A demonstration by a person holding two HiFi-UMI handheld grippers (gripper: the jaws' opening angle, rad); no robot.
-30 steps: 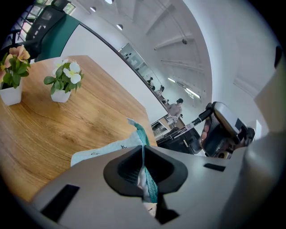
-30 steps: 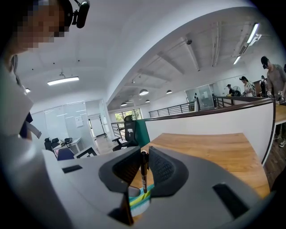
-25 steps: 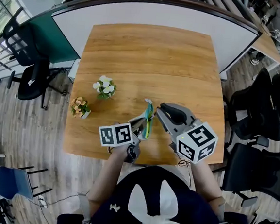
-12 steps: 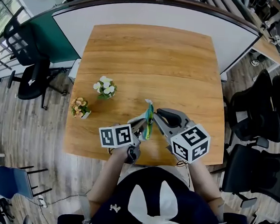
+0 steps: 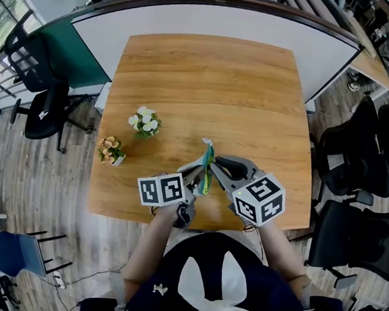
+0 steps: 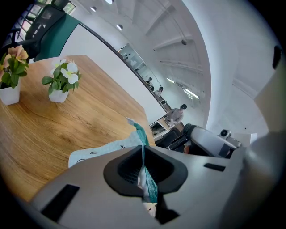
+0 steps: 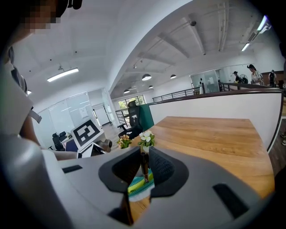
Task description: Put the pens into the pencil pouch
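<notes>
My right gripper (image 5: 218,167) has sunk since earlier, jaws clamped on a slim dark pen (image 7: 144,162), just above the soft teal fabric pouch (image 5: 207,158) that my left gripper (image 5: 199,176) pinches tight

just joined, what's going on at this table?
A person works two handheld grippers over a wooden table. The left gripper is clamped on the edge of the teal pencil pouch, holding it up. The right gripper grips a dark pen just above the pouch; it doesn't look inserted yet. Two small flower pots stand aside.
</notes>
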